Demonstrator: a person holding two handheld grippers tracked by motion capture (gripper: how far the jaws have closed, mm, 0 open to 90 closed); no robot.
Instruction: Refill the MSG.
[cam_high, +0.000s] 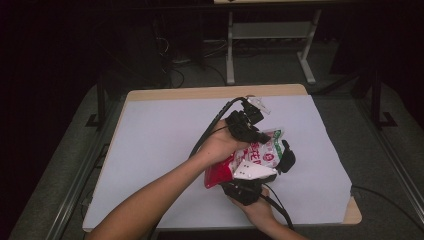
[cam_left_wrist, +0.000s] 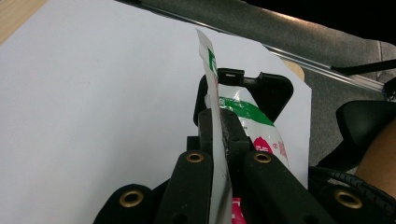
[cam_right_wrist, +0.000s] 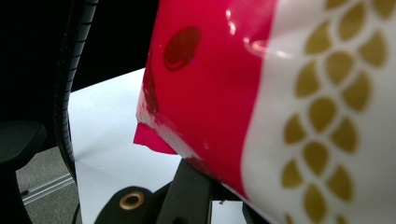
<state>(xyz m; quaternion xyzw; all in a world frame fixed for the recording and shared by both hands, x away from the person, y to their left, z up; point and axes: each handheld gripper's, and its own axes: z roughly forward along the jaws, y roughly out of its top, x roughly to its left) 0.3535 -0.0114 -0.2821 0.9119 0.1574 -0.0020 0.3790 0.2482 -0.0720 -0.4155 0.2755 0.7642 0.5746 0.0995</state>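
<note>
Packet (cam_high: 260, 157) clamped edge-on by left gripper (cam_left_wrist: 219, 128), right gripper (cam_high: 247, 190) grip unclear; likely to tear or slip if pulled unevenly.

packets: 1 (cam_high: 260, 157) | hand-held grippers: 2 | tables: 1 (cam_high: 150, 150)

The worktop (cam_high: 150, 150) stood in the middle of a dim room, its white sheet leaving a strip of pale wood bare along the far edge. Grey carpet (cam_high: 60, 165) lay around the worktop on every side. Beyond the worktop's far edge stood a white metal frame (cam_high: 270, 45) with two legs, and left of that frame a tangle of cables (cam_high: 170, 55) lay on the floor. The space behind was dark.
</note>
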